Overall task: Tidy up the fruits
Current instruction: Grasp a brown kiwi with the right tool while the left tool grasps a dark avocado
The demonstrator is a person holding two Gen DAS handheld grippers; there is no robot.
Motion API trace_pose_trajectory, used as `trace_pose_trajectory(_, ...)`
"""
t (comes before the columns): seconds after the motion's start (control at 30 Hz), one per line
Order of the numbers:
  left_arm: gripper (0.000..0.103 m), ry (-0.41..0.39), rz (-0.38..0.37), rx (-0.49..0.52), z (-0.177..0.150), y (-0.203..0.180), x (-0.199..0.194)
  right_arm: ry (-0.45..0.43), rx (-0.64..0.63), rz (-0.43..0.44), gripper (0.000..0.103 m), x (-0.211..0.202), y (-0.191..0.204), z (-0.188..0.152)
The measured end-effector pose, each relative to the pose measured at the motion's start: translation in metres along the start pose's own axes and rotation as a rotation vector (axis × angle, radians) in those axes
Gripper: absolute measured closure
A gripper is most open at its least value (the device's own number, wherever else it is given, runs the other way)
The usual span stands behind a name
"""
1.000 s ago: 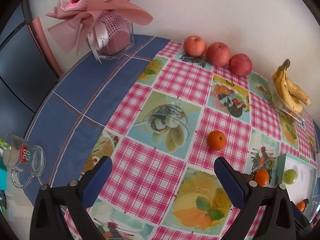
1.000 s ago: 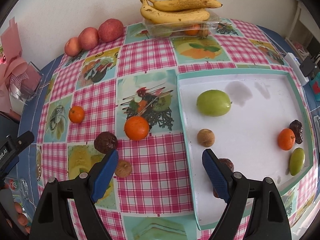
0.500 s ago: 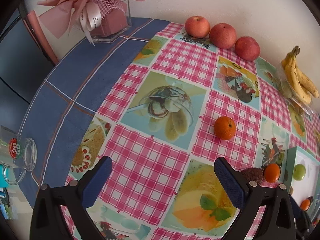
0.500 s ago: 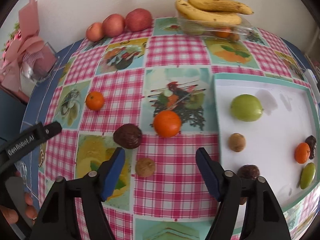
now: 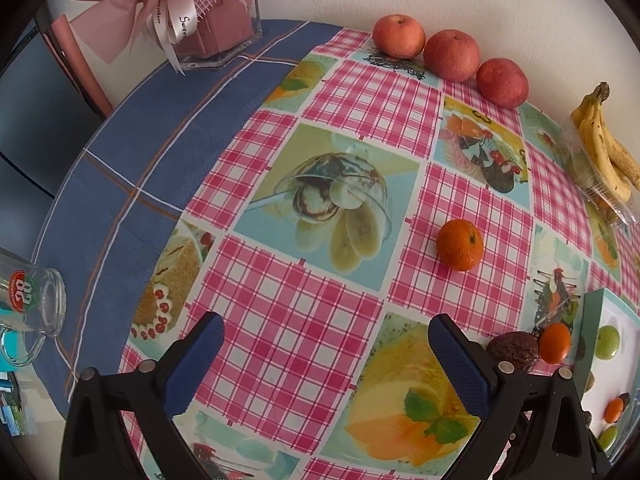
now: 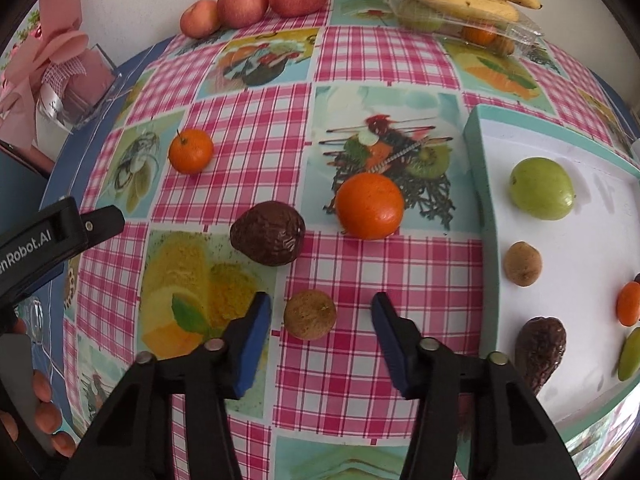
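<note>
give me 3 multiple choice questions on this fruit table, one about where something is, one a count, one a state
1. Where does the small brown round fruit nearest the right gripper lie?
A. on the checked tablecloth, between the open fingers
B. in the white tray
C. on the bananas

2. How many red apples stand by the wall?
A. two
B. three
C. five

3. What state is the left gripper in?
A. shut on an orange
B. shut on nothing
C. open, holding nothing

Answers:
1 A: it sits on the cloth left of the white tray, in the gap between the blue pads.
2 B: three apples line up in both views.
3 C: its fingers are spread wide with only tablecloth between them; the small orange lies farther off.
</note>
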State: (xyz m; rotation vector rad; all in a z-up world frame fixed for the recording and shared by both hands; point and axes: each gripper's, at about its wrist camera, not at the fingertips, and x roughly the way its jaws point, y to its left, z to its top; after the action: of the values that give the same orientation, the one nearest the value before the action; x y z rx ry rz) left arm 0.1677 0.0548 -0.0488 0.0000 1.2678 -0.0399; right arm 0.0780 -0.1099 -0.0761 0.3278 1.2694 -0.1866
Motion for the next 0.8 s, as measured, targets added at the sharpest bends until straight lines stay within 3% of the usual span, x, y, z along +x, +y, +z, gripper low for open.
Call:
trace_pose_trajectory(0.2,0.0,-0.01,-0.002,0.001,0.001,0.0,-0.002,-0.009,-0.032,-0.01,0.067,0.0,0.003,-0.002)
trace_pose_trajectory(0.4,0.0,-0.017,-0.005,0.001,0.002,-0.001,-0.004,-0.009,-0.041,-0.006,0.074,0.001,0.005,-0.001)
trace_pose_trajectory(0.8,0.0,-0.023,-0.005,0.004,0.002,-0.004,-0.007,-0.02,-0.034,0.006,0.076,-0.005,-0.007,-0.001)
